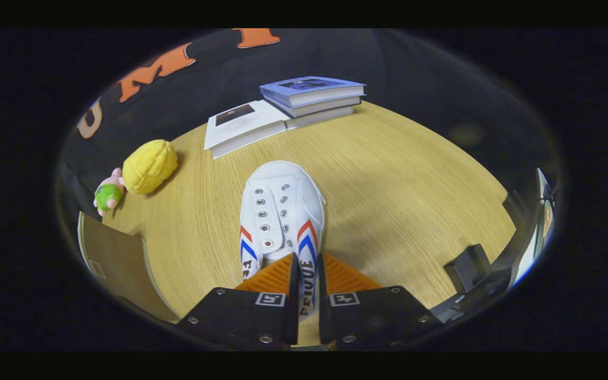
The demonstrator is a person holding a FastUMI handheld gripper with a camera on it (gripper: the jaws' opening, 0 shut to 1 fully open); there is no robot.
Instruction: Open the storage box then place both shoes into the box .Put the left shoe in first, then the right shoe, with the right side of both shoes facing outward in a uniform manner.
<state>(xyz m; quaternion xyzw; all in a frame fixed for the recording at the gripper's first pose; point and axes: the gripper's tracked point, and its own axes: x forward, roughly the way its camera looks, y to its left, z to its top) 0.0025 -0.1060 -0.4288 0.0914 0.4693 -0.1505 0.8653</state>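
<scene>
The gripper (304, 274) has its jaws closed tight on the side wall of the white shoe (281, 214), toe pointing toward the books (288, 108) at the surface's (399, 179) far edge.

Bright, even light on the counter (388, 190); soft shadow right of the shoe (281, 211) ahead of the fingers; fisheye bends and dims the rim.

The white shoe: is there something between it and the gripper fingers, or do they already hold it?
Nothing visible stands between them. The gripper has closed on the side wall of the white shoe, one finger inside the shoe's opening, one outside. The books and plush toys lie well beyond the shoe on the wooden table.
</scene>
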